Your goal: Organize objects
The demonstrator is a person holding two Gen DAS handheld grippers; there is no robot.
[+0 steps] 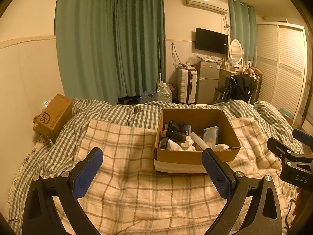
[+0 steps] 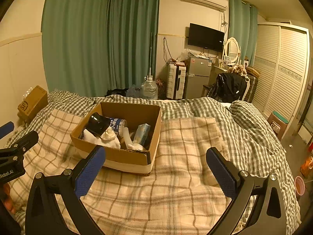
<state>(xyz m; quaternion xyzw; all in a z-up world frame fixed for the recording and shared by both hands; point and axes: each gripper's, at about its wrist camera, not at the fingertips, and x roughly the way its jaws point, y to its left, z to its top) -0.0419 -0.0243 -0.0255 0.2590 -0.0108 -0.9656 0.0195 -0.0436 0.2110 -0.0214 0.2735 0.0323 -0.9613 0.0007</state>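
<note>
I had my left tool (image 1: 152, 168) up over the bed, and its two blue pads (image 1: 88, 173) were spread wide with nothing between them. My right tool (image 2: 155, 168) was the same, wide apart and holding nothing. Both hung above the plaid blanket (image 1: 127, 186) and did not touch it.

The cardboard box (image 1: 183, 156) sat on the blanket, in the middle of the bed. In the left view it was just past my right pad, and one blue pad covered a bit of its front edge. In the right view the box (image 2: 125, 154) was ahead and to the left, near my left pad.

The things were all inside the box. I saw a black cup (image 2: 97, 124) lying tipped on its side at the back left. Next to it lay a round tub with a blue label (image 2: 117, 124). White socks (image 2: 109, 137) were bunched up in front of the cup. A white tube (image 1: 198, 140) leaned across the middle. A small blue packet (image 2: 143, 133) stood by the right wall of the box.

Under the blanket was a green checked quilt (image 2: 244, 129), all rumpled. Another brown box (image 1: 54, 115) sat at the far left of the bed by the wall. Green curtains (image 1: 109, 43) hung behind the bed. I could see my other tool at the edge of each view.
</note>
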